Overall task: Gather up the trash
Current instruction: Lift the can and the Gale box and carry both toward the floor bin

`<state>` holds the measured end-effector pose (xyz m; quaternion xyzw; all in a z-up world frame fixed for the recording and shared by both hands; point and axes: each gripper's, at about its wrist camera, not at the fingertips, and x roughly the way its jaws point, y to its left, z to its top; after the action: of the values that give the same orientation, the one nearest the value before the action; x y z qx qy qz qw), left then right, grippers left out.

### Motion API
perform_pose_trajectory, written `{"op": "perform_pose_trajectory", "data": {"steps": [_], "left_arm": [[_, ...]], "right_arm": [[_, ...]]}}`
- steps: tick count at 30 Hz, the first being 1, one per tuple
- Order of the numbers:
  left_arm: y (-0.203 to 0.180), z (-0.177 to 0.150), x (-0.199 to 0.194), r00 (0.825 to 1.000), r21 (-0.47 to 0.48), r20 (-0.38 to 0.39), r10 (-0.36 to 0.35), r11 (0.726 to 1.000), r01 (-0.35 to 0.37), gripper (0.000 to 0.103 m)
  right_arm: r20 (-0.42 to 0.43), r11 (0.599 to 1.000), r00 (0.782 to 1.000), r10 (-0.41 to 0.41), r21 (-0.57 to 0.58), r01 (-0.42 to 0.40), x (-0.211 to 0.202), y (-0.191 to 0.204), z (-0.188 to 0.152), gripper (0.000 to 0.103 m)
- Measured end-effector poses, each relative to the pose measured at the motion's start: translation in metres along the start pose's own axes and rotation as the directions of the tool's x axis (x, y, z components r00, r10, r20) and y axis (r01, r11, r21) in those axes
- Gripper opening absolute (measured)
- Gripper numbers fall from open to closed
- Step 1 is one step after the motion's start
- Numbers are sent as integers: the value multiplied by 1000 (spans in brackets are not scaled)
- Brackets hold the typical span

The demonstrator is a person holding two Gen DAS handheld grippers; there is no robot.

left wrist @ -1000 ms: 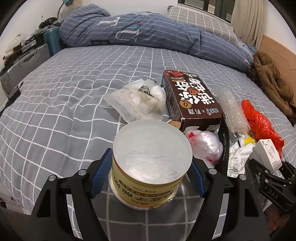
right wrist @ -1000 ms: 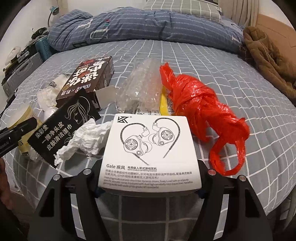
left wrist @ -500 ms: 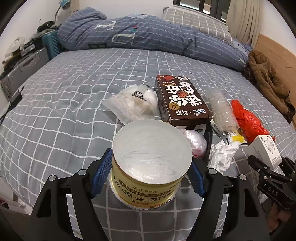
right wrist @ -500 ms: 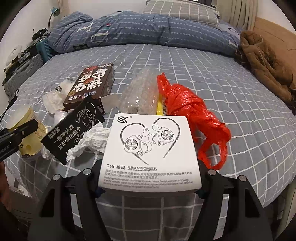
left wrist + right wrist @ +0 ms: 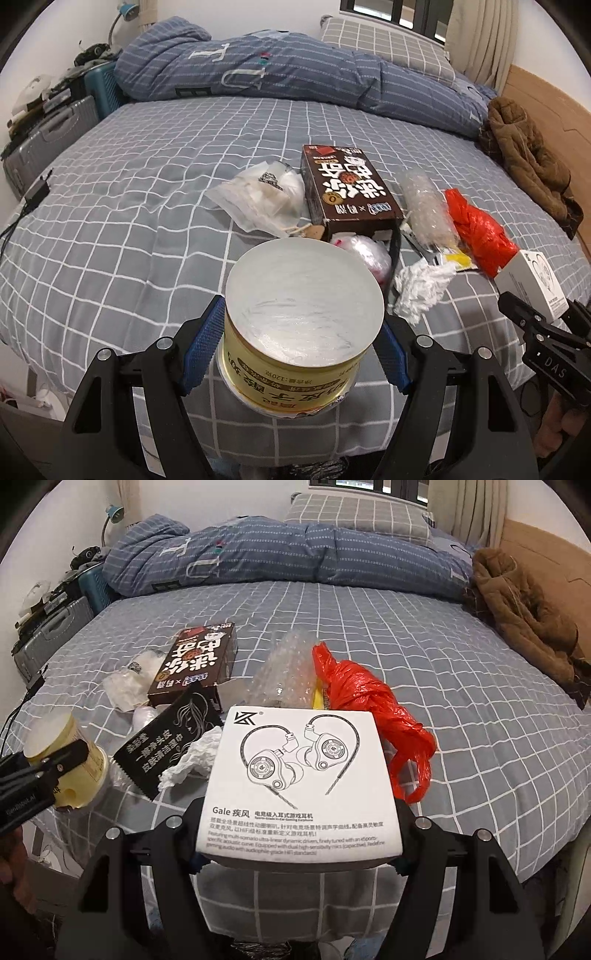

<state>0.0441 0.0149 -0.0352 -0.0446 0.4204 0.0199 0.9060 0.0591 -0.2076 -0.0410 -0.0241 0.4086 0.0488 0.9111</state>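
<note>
Trash lay scattered on a bed (image 5: 129, 206) covered by a grey checked sheet. The left gripper (image 5: 303, 343) had its jaws closed on a yellow tub (image 5: 295, 354) with a foil lid, held above the bed's near edge. The right gripper (image 5: 299, 864) had its jaws clamped on a white earphone box (image 5: 301, 775), also lifted over the near edge. Between and beyond them on the sheet sat a brown carton (image 5: 347, 188), a crumpled white tissue (image 5: 421, 284), a roll of bubble wrap (image 5: 424, 210), a red plastic bag (image 5: 373, 709), a black wipe sachet (image 5: 166, 746) and a clear plastic bag (image 5: 258, 199). A blue duvet (image 5: 277, 554) was bunched along the far side.
</note>
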Motion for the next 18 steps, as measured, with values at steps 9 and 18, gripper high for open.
{"op": "perform_pose_trajectory", "data": {"steps": [9, 18], "left_arm": [[-2, -12, -18, 1000, -7, 8, -1, 1000, 1, 73], [-14, -31, -38, 1000, 10, 9, -10, 1000, 10, 73]], "right_arm": [[17, 1000, 1000, 2, 12, -2, -20, -2, -9, 67], [21, 999, 999, 25, 28, -26, -37, -1, -26, 67]]}}
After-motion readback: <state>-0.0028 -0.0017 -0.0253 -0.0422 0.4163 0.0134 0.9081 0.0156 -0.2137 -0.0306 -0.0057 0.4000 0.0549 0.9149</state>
